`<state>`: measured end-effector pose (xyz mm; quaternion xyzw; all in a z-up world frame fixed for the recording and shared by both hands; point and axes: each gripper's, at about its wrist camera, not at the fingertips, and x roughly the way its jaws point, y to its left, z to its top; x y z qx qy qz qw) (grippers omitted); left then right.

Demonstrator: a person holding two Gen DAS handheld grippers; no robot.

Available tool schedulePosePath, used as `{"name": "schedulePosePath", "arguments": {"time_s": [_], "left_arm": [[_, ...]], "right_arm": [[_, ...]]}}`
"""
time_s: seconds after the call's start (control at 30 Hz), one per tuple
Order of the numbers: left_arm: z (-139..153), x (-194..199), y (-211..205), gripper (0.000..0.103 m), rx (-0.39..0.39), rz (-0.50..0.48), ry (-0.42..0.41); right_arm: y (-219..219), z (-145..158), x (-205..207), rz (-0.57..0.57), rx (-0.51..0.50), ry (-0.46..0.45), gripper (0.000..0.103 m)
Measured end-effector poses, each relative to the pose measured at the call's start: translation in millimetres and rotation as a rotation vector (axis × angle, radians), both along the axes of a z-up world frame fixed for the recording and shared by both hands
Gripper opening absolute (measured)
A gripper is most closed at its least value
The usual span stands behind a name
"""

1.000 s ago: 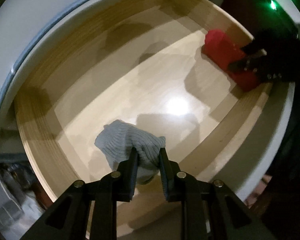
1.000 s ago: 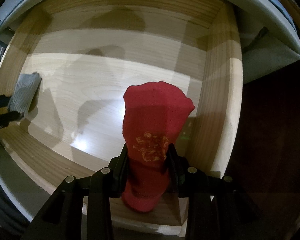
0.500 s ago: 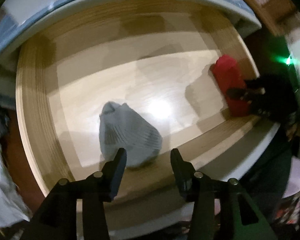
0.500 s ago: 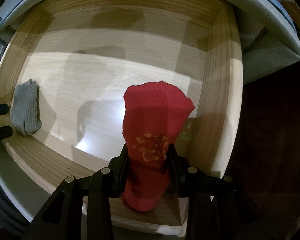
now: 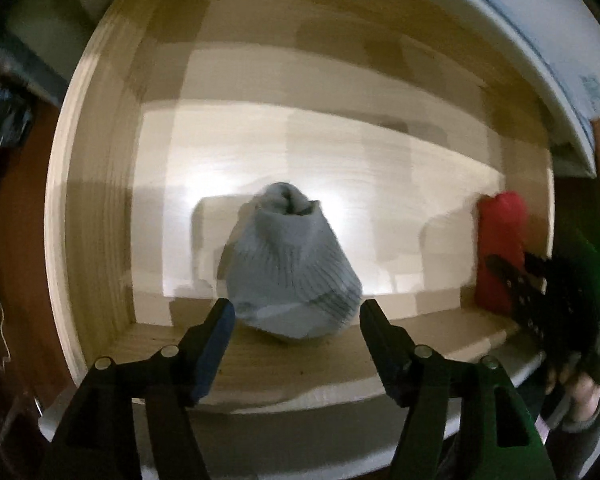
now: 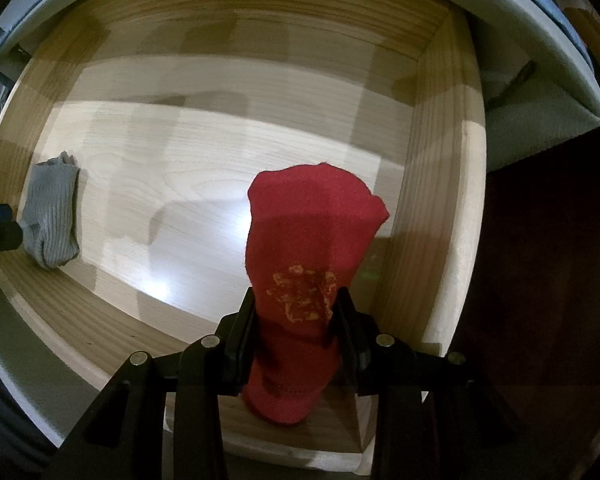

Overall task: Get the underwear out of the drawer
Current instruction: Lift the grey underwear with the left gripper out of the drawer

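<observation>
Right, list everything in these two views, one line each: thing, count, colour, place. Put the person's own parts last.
Open wooden drawer: one, pale wood with a white front edge, fills both views.
Rolled grey ribbed knit garment: one, grey, on the drawer floor against the near wall, between the left fingers but untouched.
Red knit garment with a yellow print: one, red, near the drawer's right wall, pinched by the right fingers.
Left hand-held gripper: one, black, jaws opening, apart on either side of the grey garment.
Right hand-held gripper: one, black, shut on the red garment.
Person's hand with a dark sleeve cuff: one, under the right hand-held gripper's body, low right in the left view.
</observation>
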<state>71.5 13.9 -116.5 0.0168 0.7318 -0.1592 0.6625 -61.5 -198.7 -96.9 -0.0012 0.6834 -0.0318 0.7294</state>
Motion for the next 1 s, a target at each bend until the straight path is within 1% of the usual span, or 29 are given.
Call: {"name": "schedulePosePath", "arguments": {"time_s": [0.1, 0.17, 0.2, 0.4, 0.47, 0.53, 0.7, 0.83, 0.87, 0.93, 1.0], "left_arm": [[-7, 4, -2, 0.068, 0.017, 0.026, 0.02], [-9, 5, -4, 0.069, 0.015, 0.026, 0.04], [-12, 6, -7, 0.069, 0.026, 0.024, 0.049], [-22, 7, -16, 0.072, 0.056, 0.014, 0.063], [-25, 8, -18, 0.072, 0.066, 0.02, 0.072], [-28, 9, -20, 0.072, 0.085, 0.003, 0.077], [-31, 12, -20, 0.072, 0.094, 0.015, 0.103], [-36, 13, -24, 0.072, 0.11, 0.007, 0.106], [-36, 13, -26, 0.072, 0.114, 0.004, 0.101], [-37, 10, -30, 0.07, 0.122, -0.007, 0.09], [-36, 9, -32, 0.065, 0.128, -0.012, 0.078]], "right_arm": [[2, 2, -1, 0.004, -0.004, 0.0, 0.034], [4, 5, -4, 0.005, -0.006, 0.0, 0.034], [4, 6, -4, 0.005, -0.006, -0.001, 0.034], [7, 5, -1, 0.005, -0.007, 0.0, 0.034], [7, 5, -1, 0.005, -0.006, 0.0, 0.035], [7, 5, -1, 0.005, -0.007, 0.0, 0.035], [6, 3, 0, 0.007, -0.009, 0.002, 0.035], [7, 1, 1, 0.01, -0.013, 0.004, 0.035], [8, 5, 2, 0.01, -0.014, 0.005, 0.035], [8, 5, 2, 0.009, -0.013, 0.004, 0.035], [8, 5, 2, 0.01, -0.014, 0.005, 0.035]]}}
